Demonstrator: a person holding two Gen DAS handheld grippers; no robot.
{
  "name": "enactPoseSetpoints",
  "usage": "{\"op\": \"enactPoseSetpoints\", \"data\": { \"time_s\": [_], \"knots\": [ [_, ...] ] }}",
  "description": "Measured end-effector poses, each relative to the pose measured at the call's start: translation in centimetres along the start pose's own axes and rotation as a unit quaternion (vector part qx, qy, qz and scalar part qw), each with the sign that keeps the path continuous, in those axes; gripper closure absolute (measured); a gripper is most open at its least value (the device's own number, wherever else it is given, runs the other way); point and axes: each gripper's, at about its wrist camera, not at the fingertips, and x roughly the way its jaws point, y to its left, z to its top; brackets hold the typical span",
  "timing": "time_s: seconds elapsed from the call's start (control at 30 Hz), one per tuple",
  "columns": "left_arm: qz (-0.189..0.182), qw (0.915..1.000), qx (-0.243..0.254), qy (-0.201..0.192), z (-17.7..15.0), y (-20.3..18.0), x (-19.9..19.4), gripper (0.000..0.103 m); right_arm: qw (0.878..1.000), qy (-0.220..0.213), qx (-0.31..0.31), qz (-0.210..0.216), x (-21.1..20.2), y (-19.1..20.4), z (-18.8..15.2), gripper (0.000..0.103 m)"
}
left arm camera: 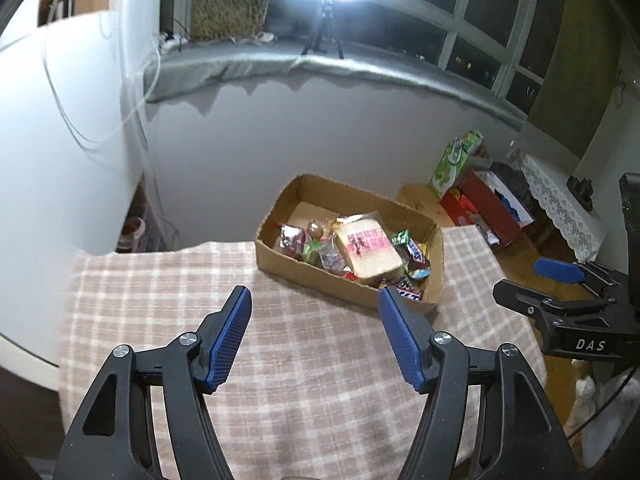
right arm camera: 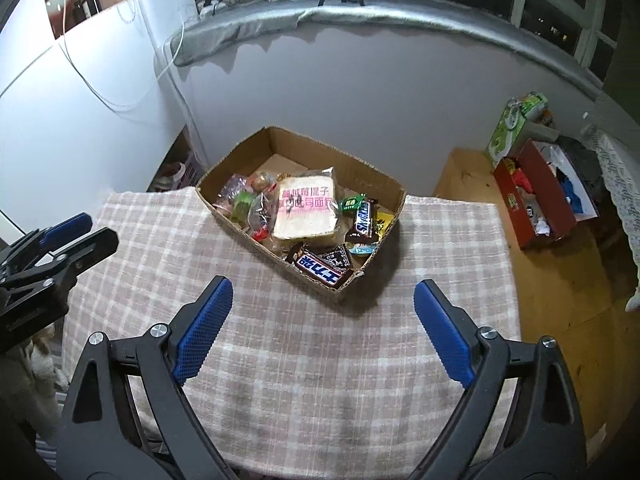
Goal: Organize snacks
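A brown cardboard box (left arm camera: 360, 196) (right arm camera: 372, 174) stands at the far edge of a checked tablecloth (left arm camera: 304, 360) (right arm camera: 320, 360). It holds several snacks: a wrapped bread slice (left arm camera: 366, 250) (right arm camera: 306, 214) with pink print, Snickers bars (right arm camera: 322, 270) (left arm camera: 408, 290) and small sweets. My left gripper (left arm camera: 316, 300) hovers open above the cloth, short of the box, nothing between its blue pads. My right gripper (right arm camera: 324, 292) is also open and empty, just before the box's near corner. Each gripper shows at the edge of the other's view: the right gripper (left arm camera: 560, 276) and the left gripper (right arm camera: 60, 236).
Right of the table, on a wooden floor (right arm camera: 560, 300), stand a red box (right arm camera: 540, 196) (left arm camera: 488, 208) full of items and a green carton (right arm camera: 512, 124) (left arm camera: 452, 160). A grey padded window ledge (left arm camera: 320, 68) with a bright lamp on a tripod (left arm camera: 324, 36) runs behind. White wall left.
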Motion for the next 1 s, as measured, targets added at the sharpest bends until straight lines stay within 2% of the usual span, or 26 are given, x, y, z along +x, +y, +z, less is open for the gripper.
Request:
{"op": "enactPoseSetpoints", "data": {
  "time_s": [0.1, 0.4, 0.57, 1.0],
  "knots": [
    [0.005, 0.9997, -0.004, -0.025, 0.0, -0.1, -2.1, 0.037, 1.0, -0.016, 0.0, 0.0, -1.6, 0.5, -0.3, 0.009],
    [0.001, 0.9978, -0.005, -0.066, 0.2, -1.0, -5.2, 0.037, 0.998, -0.063, -0.008, -0.003, -5.9, 2.3, -0.6, 0.009],
    [-0.004, 0.9975, -0.007, -0.07, -0.2, -1.1, -5.8, 0.037, 0.996, -0.084, -0.003, -0.014, -7.2, 2.6, -0.8, 0.009],
    [-0.003, 0.9974, -0.008, -0.071, -0.6, -1.5, -6.5, 0.037, 0.997, -0.082, -0.007, -0.009, -7.4, 3.0, -1.2, 0.009]
  ]
}}
